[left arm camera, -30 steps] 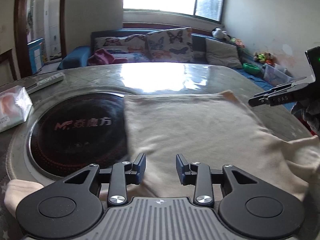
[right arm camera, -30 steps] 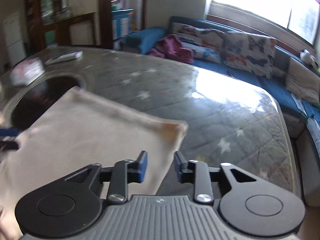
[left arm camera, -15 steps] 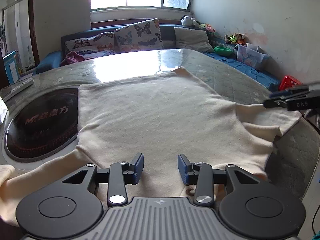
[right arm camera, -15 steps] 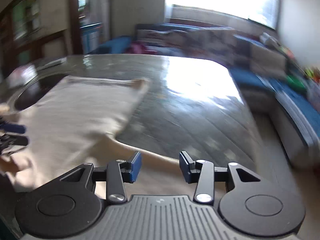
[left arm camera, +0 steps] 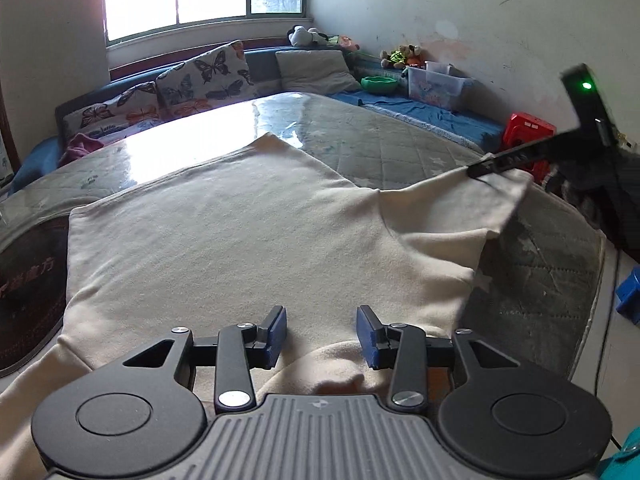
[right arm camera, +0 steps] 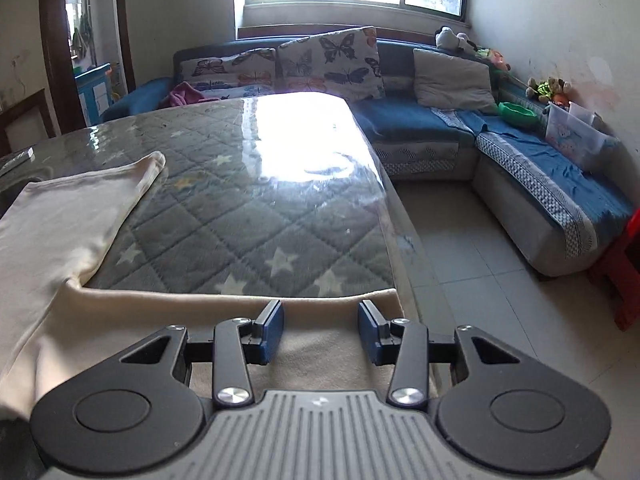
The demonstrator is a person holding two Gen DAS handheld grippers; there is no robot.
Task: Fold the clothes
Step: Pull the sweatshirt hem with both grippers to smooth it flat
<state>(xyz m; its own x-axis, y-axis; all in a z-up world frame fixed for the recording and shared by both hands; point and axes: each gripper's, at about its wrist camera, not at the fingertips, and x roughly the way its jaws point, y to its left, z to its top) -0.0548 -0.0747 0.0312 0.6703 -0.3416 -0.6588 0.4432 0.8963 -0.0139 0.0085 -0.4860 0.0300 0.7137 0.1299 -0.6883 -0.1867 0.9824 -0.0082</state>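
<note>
My cream shirt (left arm camera: pixel 248 240) lies flat on the tabletop (right arm camera: pixel 248 216). Both tongs, left (left arm camera: pixel 321 330) and right (right arm camera: pixel 321 326), are part open, holding nothing. The sleeve (right arm camera: pixel 336 300) by the tabletop's edge could slide off.

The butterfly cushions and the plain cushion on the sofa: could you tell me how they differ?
The butterfly cushions carry dark and orange butterflies on a pale cover; the plain cushion is plain grey-beige. The butterfly cushions sit below the window; the plain cushion sits nearer the sofa's corner, beside the soft toy. Both lean against the sofa's backrest.
</note>
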